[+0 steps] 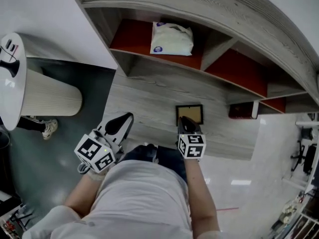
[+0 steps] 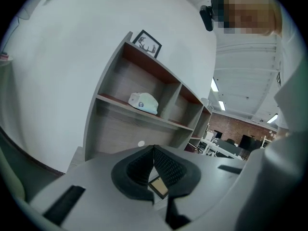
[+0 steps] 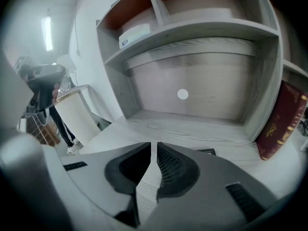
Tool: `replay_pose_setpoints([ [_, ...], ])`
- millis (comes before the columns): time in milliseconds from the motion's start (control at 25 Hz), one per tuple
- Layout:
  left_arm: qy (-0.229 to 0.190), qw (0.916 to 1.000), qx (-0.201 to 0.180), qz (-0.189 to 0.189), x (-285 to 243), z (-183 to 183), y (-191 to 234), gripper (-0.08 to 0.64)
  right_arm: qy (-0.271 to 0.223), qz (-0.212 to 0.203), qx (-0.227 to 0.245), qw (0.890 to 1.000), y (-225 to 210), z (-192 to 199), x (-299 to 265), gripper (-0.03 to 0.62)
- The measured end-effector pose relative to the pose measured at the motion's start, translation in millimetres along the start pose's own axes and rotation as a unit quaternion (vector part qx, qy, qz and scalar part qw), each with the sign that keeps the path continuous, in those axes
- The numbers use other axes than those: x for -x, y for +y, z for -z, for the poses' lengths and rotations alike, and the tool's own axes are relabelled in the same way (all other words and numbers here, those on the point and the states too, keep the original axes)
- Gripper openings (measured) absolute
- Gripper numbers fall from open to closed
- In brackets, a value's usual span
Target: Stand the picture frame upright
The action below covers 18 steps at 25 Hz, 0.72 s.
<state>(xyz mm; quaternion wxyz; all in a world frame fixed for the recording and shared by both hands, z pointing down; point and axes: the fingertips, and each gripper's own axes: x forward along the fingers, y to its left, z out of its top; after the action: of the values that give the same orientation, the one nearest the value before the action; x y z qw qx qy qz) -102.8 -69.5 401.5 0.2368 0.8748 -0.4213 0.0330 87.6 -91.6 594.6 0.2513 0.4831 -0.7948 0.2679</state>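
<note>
Looking down in the head view, a person's white shirt (image 1: 144, 198) fills the bottom of the frame, with both arms reaching up toward a grey wood-grain desk (image 1: 144, 103). The left tongs (image 1: 127, 118) sit lower left of centre over the desk's near edge; in the left gripper view their tips meet, fully closed with nothing between them. The right tongs (image 1: 183, 121) sit just right of centre. In the right gripper view they stand only narrowly apart, a thin slit of wood grain showing between the ribbed pads and nothing gripped. Just beyond the tips of the right tongs lies the picture frame (image 1: 189, 112), flat on the desk at the centre of the head view, with a dark border and a tan middle. I cannot tell whether the tips touch its near edge. To the right of the picture frame, a dark red book (image 1: 242, 110) leans against a shelf upright. Farther back, across the top of the frame, rises the shelf unit (image 1: 199, 4), grey wood with red-brown boards. A white bag (image 1: 172, 39) lies in its upper-left compartment. In the left gripper view a second framed picture (image 2: 147, 43), showing antlers, stands on top of the shelf unit. A round white table (image 1: 10, 83) occupies the far left edge.
</note>
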Motion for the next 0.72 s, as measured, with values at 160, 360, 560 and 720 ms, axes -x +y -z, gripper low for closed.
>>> replay_pose_setpoints([
  [160, 0.003, 0.9998, -0.001, -0.020, 5, 5, 6, 0.015, 0.024, 0.002, 0.004, 1.000, -7, 14, -23, 0.025],
  [360, 0.006, 0.9991, 0.010, -0.041, 10, 13, 12, 0.015, 0.054, 0.009, 0.005, 0.998, -15, 34, -46, 0.025],
  [560, 0.009, 0.9980, 0.012, -0.061, 17, 22, 16, 0.015, 0.075, 0.014, 0.002, 0.997, -25, 48, -63, 0.026],
  [720, 0.013, 0.9970, 0.019, -0.074, 23, 31, 17, 0.015, 0.095, 0.010, 0.002, 0.995, -26, 61, -77, 0.075],
])
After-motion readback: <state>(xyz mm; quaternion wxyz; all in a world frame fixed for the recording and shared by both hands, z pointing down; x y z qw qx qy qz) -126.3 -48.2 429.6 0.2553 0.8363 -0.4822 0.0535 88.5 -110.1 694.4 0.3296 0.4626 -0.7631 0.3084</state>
